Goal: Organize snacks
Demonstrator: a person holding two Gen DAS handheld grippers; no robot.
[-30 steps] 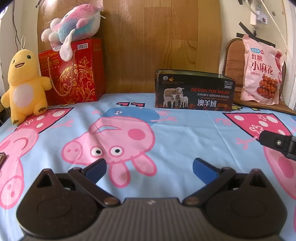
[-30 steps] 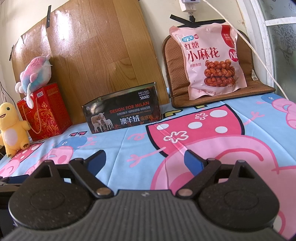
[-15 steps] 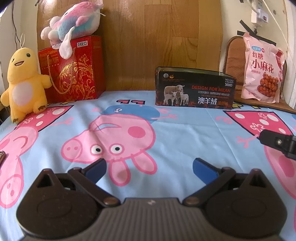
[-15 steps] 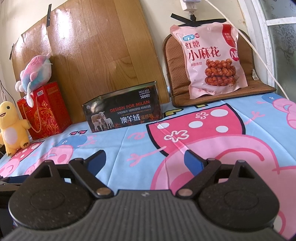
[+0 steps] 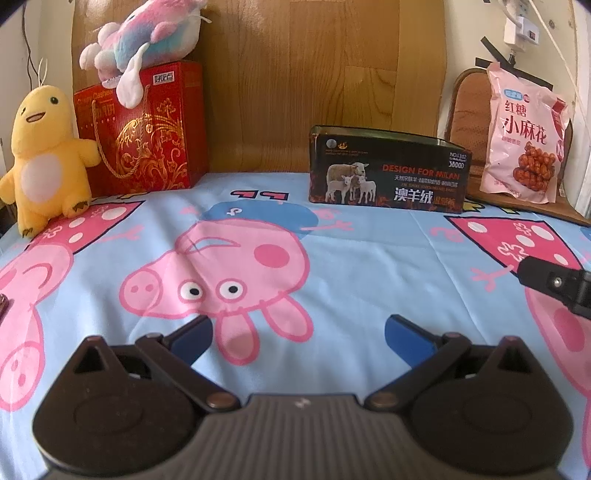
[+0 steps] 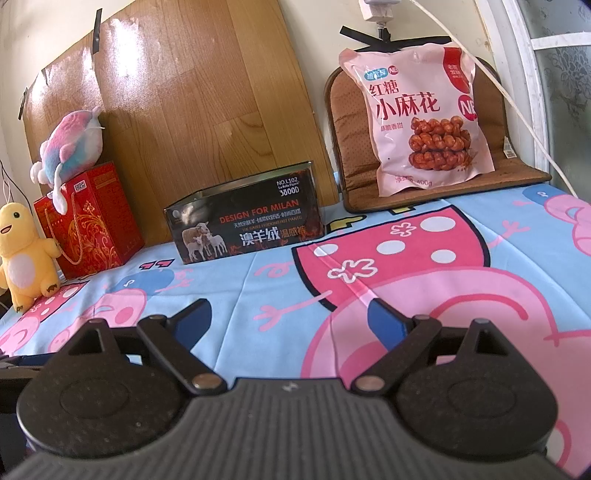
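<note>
Both grippers: left gripper (image 5: 297,334) and right gripper (image 6: 290,319) are hovering over the cartoon sheet (image 5: 369,251), fingers spread wide, gripping nothing.
Snack bag (image 6: 421,114): pink, leaning upright on the brown cushion (image 6: 343,147) at the back right.
Tin box (image 6: 247,219): sitting open-topped just left of the cushion.
Far left: red gift box (image 5: 147,129) is carrying a plush (image 5: 147,29).

Foreground: open blue-and-pink cartoon-print bedsheet (image 5: 369,258), unobstructed. Back row along wall: yellow plush duck (image 5: 44,158), red gift box (image 5: 147,133), black rectangular tin (image 5: 388,170), pink snack bag (image 6: 417,114) upright on brown cushion (image 6: 517,173); gaps between.
</note>
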